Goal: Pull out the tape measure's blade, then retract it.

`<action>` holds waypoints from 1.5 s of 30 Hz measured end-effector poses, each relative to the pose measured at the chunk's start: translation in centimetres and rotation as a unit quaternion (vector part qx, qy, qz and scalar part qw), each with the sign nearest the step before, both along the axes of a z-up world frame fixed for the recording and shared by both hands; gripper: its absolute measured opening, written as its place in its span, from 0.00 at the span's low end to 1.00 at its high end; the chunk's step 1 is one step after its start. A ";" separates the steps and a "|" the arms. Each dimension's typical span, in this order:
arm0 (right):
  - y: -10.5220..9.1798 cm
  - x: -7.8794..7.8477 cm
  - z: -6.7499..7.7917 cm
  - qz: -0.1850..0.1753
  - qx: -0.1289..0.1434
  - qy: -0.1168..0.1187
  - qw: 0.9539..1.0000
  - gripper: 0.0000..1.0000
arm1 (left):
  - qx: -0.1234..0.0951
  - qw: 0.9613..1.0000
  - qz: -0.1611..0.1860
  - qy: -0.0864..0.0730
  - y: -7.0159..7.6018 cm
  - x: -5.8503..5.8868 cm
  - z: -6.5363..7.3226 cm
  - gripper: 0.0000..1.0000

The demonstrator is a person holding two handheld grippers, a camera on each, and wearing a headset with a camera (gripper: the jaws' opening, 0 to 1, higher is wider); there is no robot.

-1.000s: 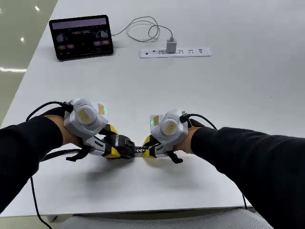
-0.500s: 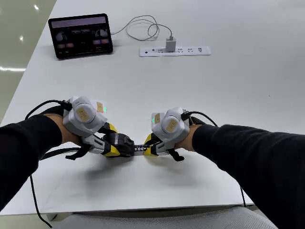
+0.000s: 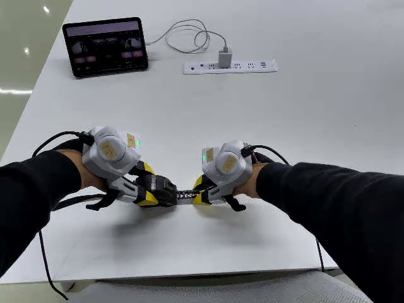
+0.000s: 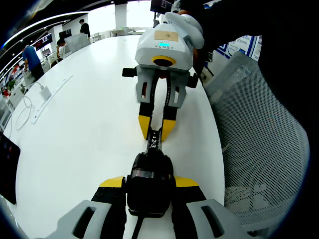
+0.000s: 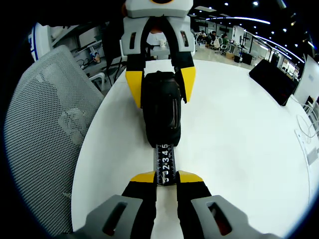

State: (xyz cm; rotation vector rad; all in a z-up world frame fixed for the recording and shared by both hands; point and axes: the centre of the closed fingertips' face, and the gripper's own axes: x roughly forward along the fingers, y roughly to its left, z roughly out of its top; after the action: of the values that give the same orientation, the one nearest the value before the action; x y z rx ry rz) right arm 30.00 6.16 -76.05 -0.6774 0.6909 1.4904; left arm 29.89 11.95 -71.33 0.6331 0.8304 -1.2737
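The left tongs (image 4: pixel 149 183) clamp the tape measure (image 4: pixel 149 172) by its black body, on or just above the white surface (image 3: pixel 284 126). The right tongs (image 5: pixel 167 178) pinch the short exposed blade (image 5: pixel 165 162) just beside it. The body looks rigid and grippy. The thin blade is springy, probably slick, and best held flat near its tip.
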 end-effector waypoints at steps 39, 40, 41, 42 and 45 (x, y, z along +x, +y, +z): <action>-1.7 0.0 0.0 -0.003 -0.011 -0.001 1.000 0.10 | -0.002 1.000 0.001 -0.004 0.0 -0.1 0.1 0.31; -1.7 0.0 0.0 -0.003 -0.011 -0.001 1.000 0.10 | -0.002 1.000 0.001 -0.005 0.0 -0.1 0.1 0.31; -1.8 0.0 0.0 -0.003 -0.011 -0.001 1.000 0.10 | -0.002 1.000 0.001 -0.004 0.0 -0.1 0.1 0.31; -1.8 0.0 0.0 -0.003 -0.012 -0.001 1.000 0.10 | -0.002 1.000 0.001 -0.005 0.0 -0.1 0.1 0.31; -2.0 0.0 0.0 -0.004 -0.012 -0.001 1.000 0.10 | -0.002 1.000 0.001 -0.004 0.0 -0.2 0.1 0.31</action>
State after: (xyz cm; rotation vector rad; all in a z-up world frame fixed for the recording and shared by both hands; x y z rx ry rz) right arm 29.99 4.16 -76.08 -0.6943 0.7111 1.4765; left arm 29.72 11.91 -71.20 0.6331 0.8210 -1.2711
